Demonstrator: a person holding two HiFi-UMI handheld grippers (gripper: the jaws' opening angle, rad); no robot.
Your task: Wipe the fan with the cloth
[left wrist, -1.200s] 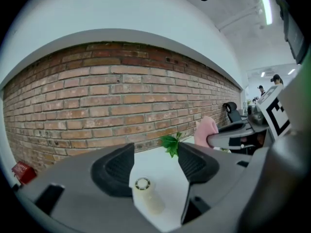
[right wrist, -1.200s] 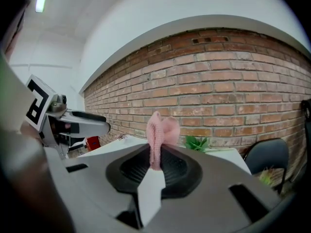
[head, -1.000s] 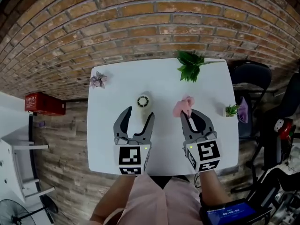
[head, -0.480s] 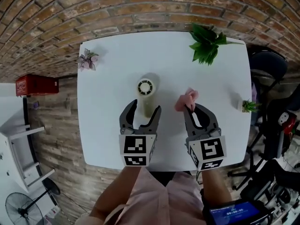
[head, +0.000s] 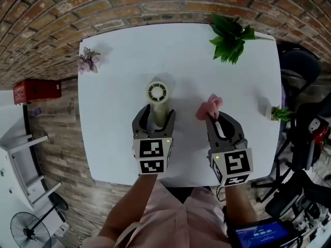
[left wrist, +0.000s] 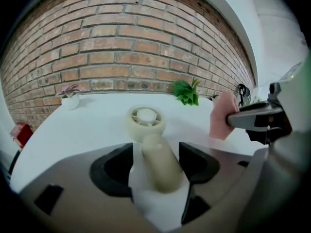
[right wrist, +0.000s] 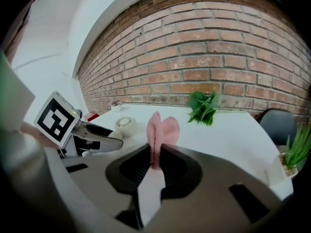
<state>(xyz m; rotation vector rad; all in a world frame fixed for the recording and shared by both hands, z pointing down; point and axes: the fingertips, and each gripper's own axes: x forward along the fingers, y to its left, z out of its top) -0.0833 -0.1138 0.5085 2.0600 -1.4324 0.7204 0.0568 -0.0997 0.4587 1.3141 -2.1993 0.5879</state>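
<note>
Brick wall point(head: 103, 4) at the back, wood-plank floor point(head: 57, 154), and a white desk point(head: 114, 149) in the middle of it all. So the cream fan point(head: 158, 93) is lying flat on the desk, round head toward the wall and handle pointing back at the person. Left hand-held gripper point(head: 155, 119) sits low over that handle with a jaw on each side. Its jaws are wide and have just been opening a bit. In the left gripper view there's a sliver of desk showing between the handle and one pad, so it's not squeezing anything.

Right hand-held gripper point(head: 217, 122) is just to the right, jaws pinched together on the pink cloth point(head: 209, 107). The cloth sticks out of the tips in a bunched fold, clear of the fan.

Around the desk edges there's a leafy green plant point(head: 230, 37) at the far right, a little pink-flowered pot point(head: 87, 62) at the far left, and a tiny green pot point(head: 279, 113) on the right edge.
</note>
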